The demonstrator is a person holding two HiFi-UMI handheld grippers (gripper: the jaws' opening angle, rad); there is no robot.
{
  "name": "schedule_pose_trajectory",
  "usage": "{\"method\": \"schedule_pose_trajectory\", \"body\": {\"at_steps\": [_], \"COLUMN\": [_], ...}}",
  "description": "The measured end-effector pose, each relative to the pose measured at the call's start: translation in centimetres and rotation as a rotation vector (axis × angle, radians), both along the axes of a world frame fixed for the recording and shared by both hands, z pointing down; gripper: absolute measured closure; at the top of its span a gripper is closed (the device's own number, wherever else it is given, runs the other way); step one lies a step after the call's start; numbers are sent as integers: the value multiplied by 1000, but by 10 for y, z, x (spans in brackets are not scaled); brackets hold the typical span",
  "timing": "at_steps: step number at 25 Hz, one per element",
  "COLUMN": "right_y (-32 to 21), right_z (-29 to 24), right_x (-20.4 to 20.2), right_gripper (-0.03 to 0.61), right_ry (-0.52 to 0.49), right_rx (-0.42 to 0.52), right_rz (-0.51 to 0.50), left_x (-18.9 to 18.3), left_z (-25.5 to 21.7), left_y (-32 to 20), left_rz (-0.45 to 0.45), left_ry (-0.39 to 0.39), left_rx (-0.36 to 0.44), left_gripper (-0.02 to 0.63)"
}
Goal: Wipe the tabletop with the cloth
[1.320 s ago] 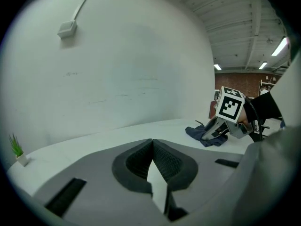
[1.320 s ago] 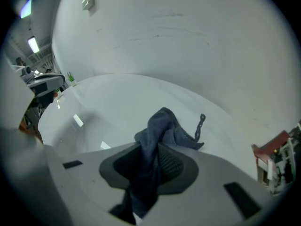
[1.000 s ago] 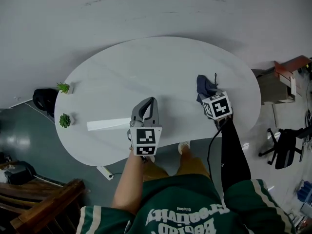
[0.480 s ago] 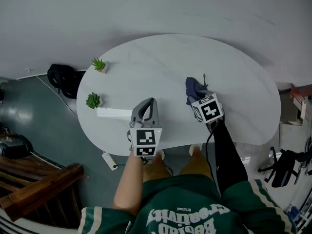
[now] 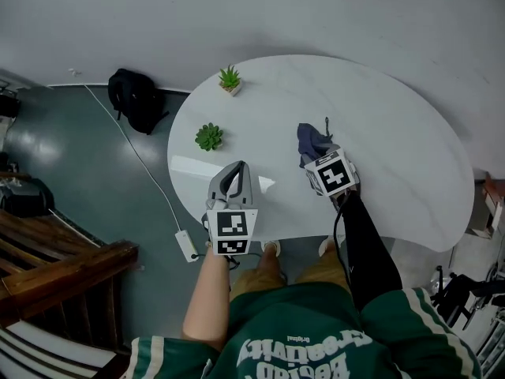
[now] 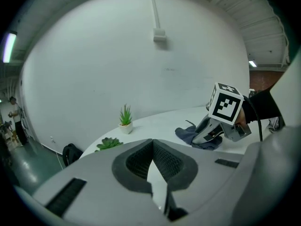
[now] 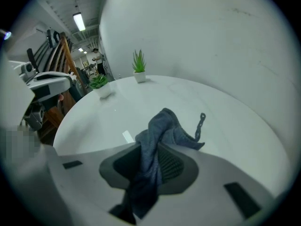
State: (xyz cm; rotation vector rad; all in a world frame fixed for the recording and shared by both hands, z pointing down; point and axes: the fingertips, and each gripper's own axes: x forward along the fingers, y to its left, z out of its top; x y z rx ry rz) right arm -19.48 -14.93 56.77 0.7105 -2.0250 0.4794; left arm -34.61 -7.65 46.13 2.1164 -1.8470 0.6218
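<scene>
Two small white pots stand near the far left edge of the white tabletop (image 5: 394, 133). One pot (image 5: 230, 89) holds a spiky, upright green plant (image 5: 230, 75). The other is mostly hidden from above by the flat green rosette succulent (image 5: 209, 136) that fills it. The two pots are set apart from each other, and both are well clear of the cloth.

The tabletop is a smooth, rounded oval slab with a faint marbled grain and a soft sheen, and a pale bright strip (image 5: 197, 168) lies across its near left part.

The cloth (image 5: 312, 140) is blue-grey, soft and crumpled. It is bunched into a peaked heap on the tabletop a little right of centre, and a thin dark loop (image 7: 201, 124) sticks up from its far side. The right tool (image 7: 150, 147) is clamped on the cloth: the fabric runs down between its ribbed dark pads and hangs in a fold between the jaws. A hand in a black sleeve (image 5: 363, 243) holds this tool.

The left tool (image 5: 237, 168) hovers over the near left edge of the tabletop, held by a bare forearm. Its jaws are together, with their textured tips meeting and nothing between them. Both tools are grey moulded plastic, and each carries a cube with black-and-white square markers.

A black backpack (image 5: 136, 99) lies on the grey floor left of the tabletop.
</scene>
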Motion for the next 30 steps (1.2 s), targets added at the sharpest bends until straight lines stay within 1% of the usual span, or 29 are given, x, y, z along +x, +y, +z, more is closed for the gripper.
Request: {"method": "schedule_pose_trajectory", "body": {"at_steps": [3,5,7,9,12,15,20,25,27,30], "right_y": [9,17,29,39,52,58,82,121,125,122], "right_z": [1,0,-1,-1,1,3,3,0,-2,-6], "right_x": [-43,-73,-103,-129,-159,-178,-206,-245,-245,-226], "right_gripper": [474,474,474,472,472,472,471,466,465,465], "right_ry": [1,-17,-47,-38,-8,-21,-86,-204,-235,-246], "right_rx": [4,-6,-26,-22,-13,-18,-81,-167,-171,-147], "right_rz": [-40,-68,-100,-143,-191,-196,-183,-251,-259,-234], "left_x": [-36,-59,-78,-93,-114,-130,-144,-156,-154,-134], "left_z": [-1,-2,-3,-6,-11,-12,-10,-11,-11,-8], "left_y": [16,27,36,43,51,59,70,81,81,74], "left_rz": [-35,-60,-82,-100,-127,-154,-184,-205,-196,-120], "left_ry": [-10,-16,-19,-23,-29,-28,-26,-17,-9,0], "left_rx": [-1,-3,-3,-1,7,13,12,16,18,24], "left_gripper": [614,614,614,614,614,614,614,614,614,614]}}
